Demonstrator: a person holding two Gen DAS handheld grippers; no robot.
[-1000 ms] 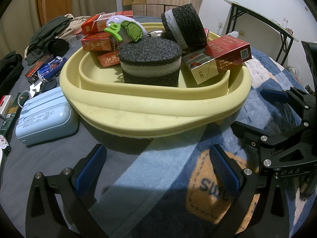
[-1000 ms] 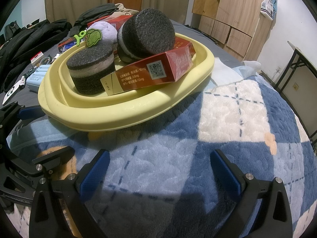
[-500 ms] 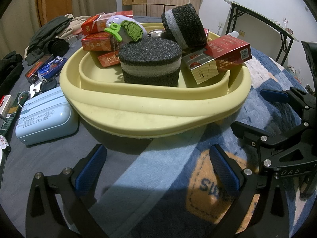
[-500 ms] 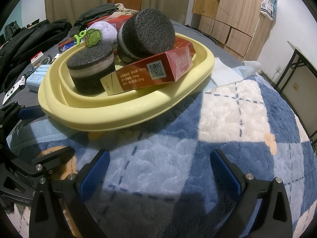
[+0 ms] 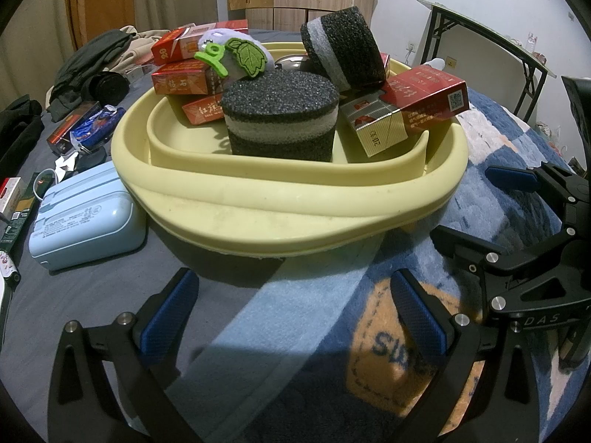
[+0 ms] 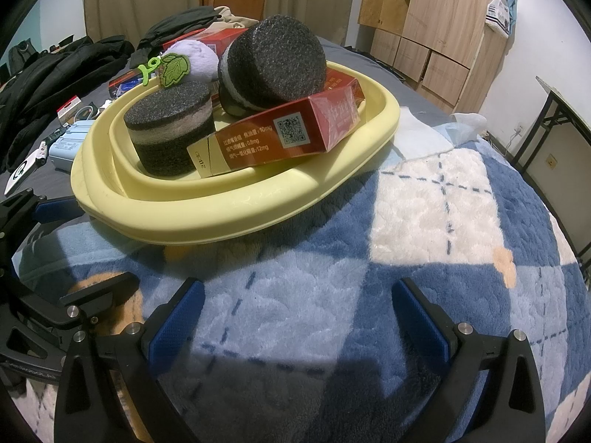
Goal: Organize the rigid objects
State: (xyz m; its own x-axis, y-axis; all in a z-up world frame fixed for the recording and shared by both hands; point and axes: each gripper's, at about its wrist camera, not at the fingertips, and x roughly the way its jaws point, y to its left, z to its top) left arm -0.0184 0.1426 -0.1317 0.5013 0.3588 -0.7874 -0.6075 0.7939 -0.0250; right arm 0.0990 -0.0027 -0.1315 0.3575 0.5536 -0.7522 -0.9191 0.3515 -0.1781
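Basin [image 5: 295, 214], pale yellow, sits on the bed's plaid blanket [image 6: 424, 214] just ahead of both my tools, piled with two foam cylinders and several red boxes. My left tool [image 5: 291, 313] hangs with its fingers spread wide and nothing between them; my right tool [image 6: 295, 317] is the same, parted and empty. Most of the sorting looks done, I think, though a blue case [image 5: 85, 217] lies touching the basin's left rim, with smaller clutter further left. I'd take the case next with the left tool: come in low, straddle its short sides, close gently, since the smooth shell may slip. The upright cylinder [image 5: 280, 122] stands firm, but the tilted one [image 6: 273, 62] leans on a red box [image 6: 291, 133] overhanging the inner rim, so I'd set the case down in the bare front, clear of that stack.
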